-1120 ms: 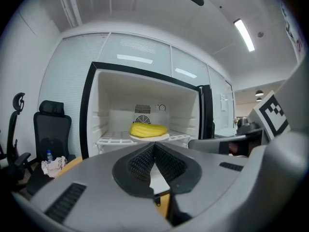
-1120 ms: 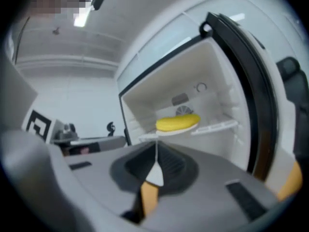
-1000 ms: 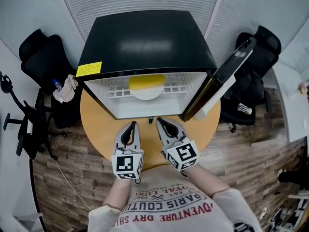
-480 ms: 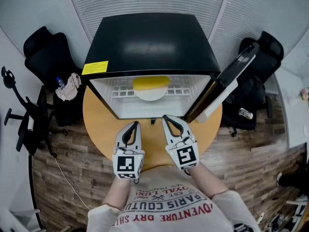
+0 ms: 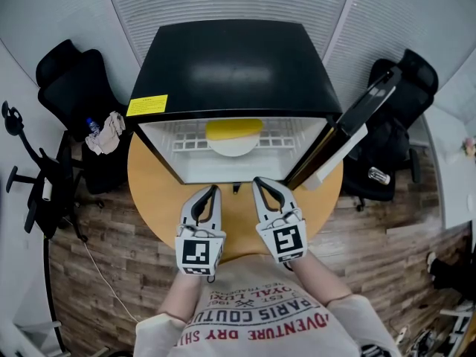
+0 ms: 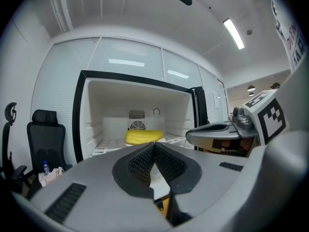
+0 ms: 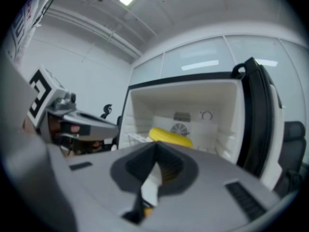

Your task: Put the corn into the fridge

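Corn, a yellow cob (image 5: 233, 129), lies on a round white plate (image 5: 232, 148) on the white wire shelf inside the small black fridge (image 5: 230, 65). In the head view, the fridge stands at the 12 o'clock side of a round wooden table (image 5: 152, 192). Its black door (image 5: 349, 125) hangs wide open toward 2 o'clock, so the white interior faces the person. A yellow label (image 5: 146, 105) sits on the fridge's top at its 9 o'clock corner.

Both claws are at the table's 6 o'clock side, just in front of the open fridge and pointing into it, side by side but apart. The left gripper (image 5: 216, 190) has its jaws closed tip to tip, with nothing between the ribbed dark pads, as the left gripper view shows. The right gripper (image 5: 256, 181) is the same: its own view shows the jaws pressed together and empty. Neither claw touches the cob, which appears beyond the jaw tips in both gripper views, well inside the cabinet, in front of the round fan grille on the back wall.

A black office chair (image 5: 71, 88) stands at 10 o'clock of the table with a crumpled cloth (image 5: 108, 132) on its seat. Another black chair (image 5: 398, 73) stands at 2 o'clock behind the open door. The floor is wooden planking (image 5: 372, 229).
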